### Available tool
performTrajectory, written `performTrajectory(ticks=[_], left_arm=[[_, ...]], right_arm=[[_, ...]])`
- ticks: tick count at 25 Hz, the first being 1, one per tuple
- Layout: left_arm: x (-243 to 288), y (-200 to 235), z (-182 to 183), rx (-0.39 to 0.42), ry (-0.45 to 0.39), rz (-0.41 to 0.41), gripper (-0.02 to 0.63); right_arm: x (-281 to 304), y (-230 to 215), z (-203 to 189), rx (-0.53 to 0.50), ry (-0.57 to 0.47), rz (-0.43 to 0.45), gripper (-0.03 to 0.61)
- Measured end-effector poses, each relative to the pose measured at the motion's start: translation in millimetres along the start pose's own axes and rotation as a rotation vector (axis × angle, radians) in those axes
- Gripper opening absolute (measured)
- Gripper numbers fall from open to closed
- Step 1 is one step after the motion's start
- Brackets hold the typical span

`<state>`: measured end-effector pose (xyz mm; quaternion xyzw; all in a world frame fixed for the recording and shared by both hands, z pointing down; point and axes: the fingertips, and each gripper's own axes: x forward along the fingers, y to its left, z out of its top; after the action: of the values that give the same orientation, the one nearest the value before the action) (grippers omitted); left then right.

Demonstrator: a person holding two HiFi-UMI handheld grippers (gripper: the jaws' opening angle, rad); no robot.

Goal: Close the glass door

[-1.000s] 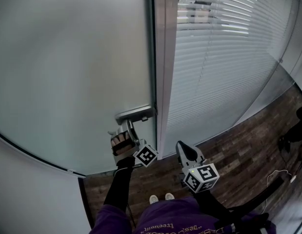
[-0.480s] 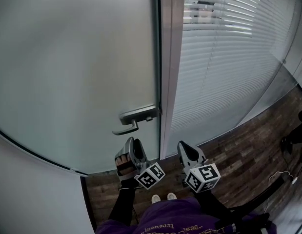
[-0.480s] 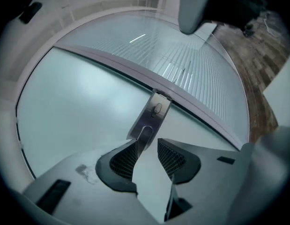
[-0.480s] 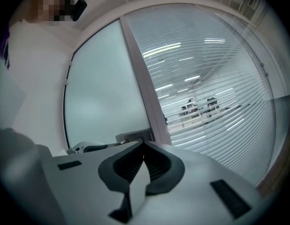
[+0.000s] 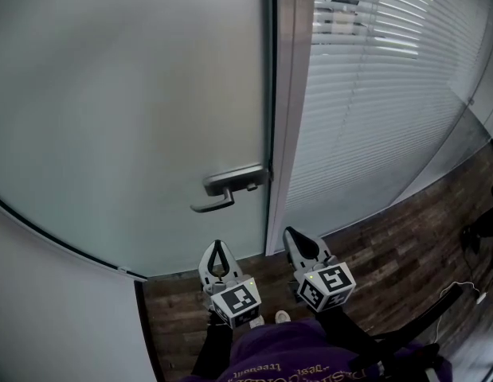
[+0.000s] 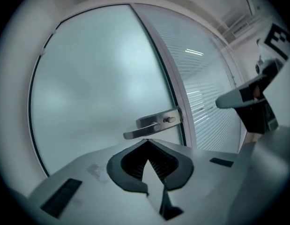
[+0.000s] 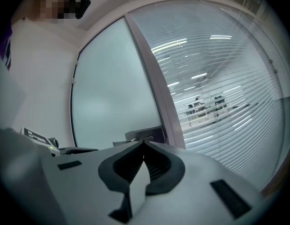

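Note:
The frosted glass door (image 5: 134, 110) stands with its edge against the grey door frame (image 5: 290, 94). Its metal lever handle (image 5: 224, 191) lies about level, also in the left gripper view (image 6: 152, 124). My left gripper (image 5: 217, 245) hangs below the handle, clear of it. Its jaws have just been closing and now meet tip to tip (image 6: 146, 141) with nothing between them. My right gripper (image 5: 288, 232) hovers beside it, in front of the frame's foot, jaws shut and empty (image 7: 144, 143).
A glass wall with white slatted blinds (image 5: 381, 94) runs to the right of the frame. Dark wood flooring (image 5: 405, 245) lies below, with the person's shoes (image 5: 281, 317) near the grippers. A white wall (image 5: 55, 317) curves in at lower left.
My left gripper has let go of the door handle, drawn back towards the person, rolled upright and shut its jaws. The right gripper has shifted only slightly.

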<state>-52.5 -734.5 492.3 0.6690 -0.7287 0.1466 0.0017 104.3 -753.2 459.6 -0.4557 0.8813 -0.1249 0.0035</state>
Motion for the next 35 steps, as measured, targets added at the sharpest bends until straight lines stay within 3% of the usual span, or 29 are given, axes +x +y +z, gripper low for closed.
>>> performTrajectory(ticks=[5, 10, 35], left_arm=[[-6, 7, 5, -0.263, -0.003, -0.046, 0.000], [-8, 2, 9, -0.449, -0.051, -0.146, 0.000], [-10, 6, 11, -0.448, -0.034, -0.156, 0.000]], right_arm=[[1, 7, 1, -0.008, 0.003, 0.013, -0.003], [5, 5, 0, -0.013, 0.008, 0.010, -0.003], [8, 9, 0, -0.017, 0.025, 0.000, -0.003]])
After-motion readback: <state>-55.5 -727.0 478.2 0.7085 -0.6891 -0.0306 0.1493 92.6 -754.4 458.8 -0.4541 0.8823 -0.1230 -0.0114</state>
